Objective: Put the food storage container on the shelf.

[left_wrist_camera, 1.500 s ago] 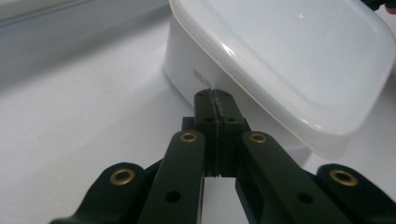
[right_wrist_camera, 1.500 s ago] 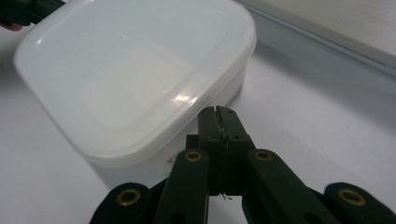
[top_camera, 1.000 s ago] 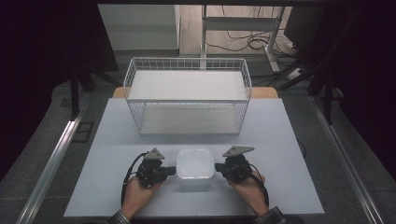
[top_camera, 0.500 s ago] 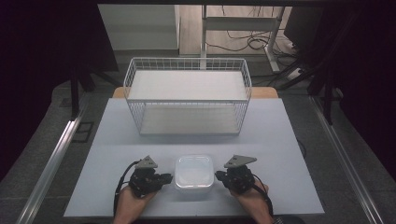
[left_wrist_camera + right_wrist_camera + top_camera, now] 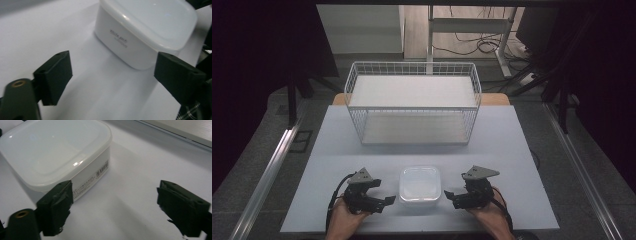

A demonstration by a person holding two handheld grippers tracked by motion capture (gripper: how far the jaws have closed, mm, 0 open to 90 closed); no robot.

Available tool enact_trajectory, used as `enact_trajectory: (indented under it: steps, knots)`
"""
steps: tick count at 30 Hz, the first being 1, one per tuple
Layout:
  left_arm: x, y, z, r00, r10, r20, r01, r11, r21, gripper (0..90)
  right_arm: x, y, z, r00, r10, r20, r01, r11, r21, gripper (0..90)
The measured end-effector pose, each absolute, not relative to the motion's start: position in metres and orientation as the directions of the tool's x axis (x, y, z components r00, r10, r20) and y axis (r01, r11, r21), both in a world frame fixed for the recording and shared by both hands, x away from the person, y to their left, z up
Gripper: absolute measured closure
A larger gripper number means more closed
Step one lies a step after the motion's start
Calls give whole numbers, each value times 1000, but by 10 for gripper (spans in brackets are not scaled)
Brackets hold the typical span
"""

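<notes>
So far, little of the job looks done: the white lidded container (image 5: pixel 420 185) sits flat on the worktop (image 5: pixel 512 150) near its front edge, lid on, and nothing grips it. Nearest the person, the left tool (image 5: pixel 379 201) lies at about nine o'clock from the container, jaws spread wide and empty, close beside its side wall without touching it. The right tool (image 5: pixel 452 195) mirrors it at about three o'clock, jaws likewise spread, holding nothing, with a small gap to the container. In the left gripper view the container (image 5: pixel 145 32) stands just beyond the open jaws, printed side facing them; in the right gripper view the container (image 5: pixel 57 155) shows a barcode label on the near wall.

The container is almost square with rounded corners, so it has hardly any long axis; its sides run square to the worktop's edges, top facing straight up.

Farther off, at twelve o'clock, a white wire basket (image 5: pixel 412 102) stands well apart. My judgement is that it is the likely destination, so grasping from both sides, lifting and carrying are all left to do.
</notes>
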State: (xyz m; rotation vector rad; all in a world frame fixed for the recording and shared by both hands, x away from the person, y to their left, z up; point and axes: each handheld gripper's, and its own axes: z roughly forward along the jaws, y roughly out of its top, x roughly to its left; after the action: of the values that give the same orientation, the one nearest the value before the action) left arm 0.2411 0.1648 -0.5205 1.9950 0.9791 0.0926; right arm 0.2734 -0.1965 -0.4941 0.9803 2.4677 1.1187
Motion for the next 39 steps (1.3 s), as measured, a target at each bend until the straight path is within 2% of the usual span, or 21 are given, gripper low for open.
enact_trajectory:
  steps: [3,8,18,24,29,34,39]
  knots:
    - [241,165,-522,699,663,-268,585,-316,747,72,275,-196,-497,-744,667,35,469,484,739,54]
    - [241,163,-523,712,668,-217,555,-345,757,47,275,-197,-494,-748,662,38,456,472,755,35]
    - [243,160,-511,706,665,-244,567,-324,757,43,276,-191,-489,-752,654,84,463,433,773,7]
    - [248,150,-506,706,658,-262,579,-324,748,71,278,-178,-483,-758,643,111,483,439,758,0]
    - [255,136,-502,719,649,-249,567,-339,751,120,285,-166,-480,-756,641,131,512,455,728,109]
    - [264,129,-502,720,640,-268,574,-332,748,130,288,-162,-480,-763,630,142,511,455,729,156]
    - [275,123,-508,709,624,-328,612,-313,726,110,294,-155,-484,-759,631,161,529,454,717,165]
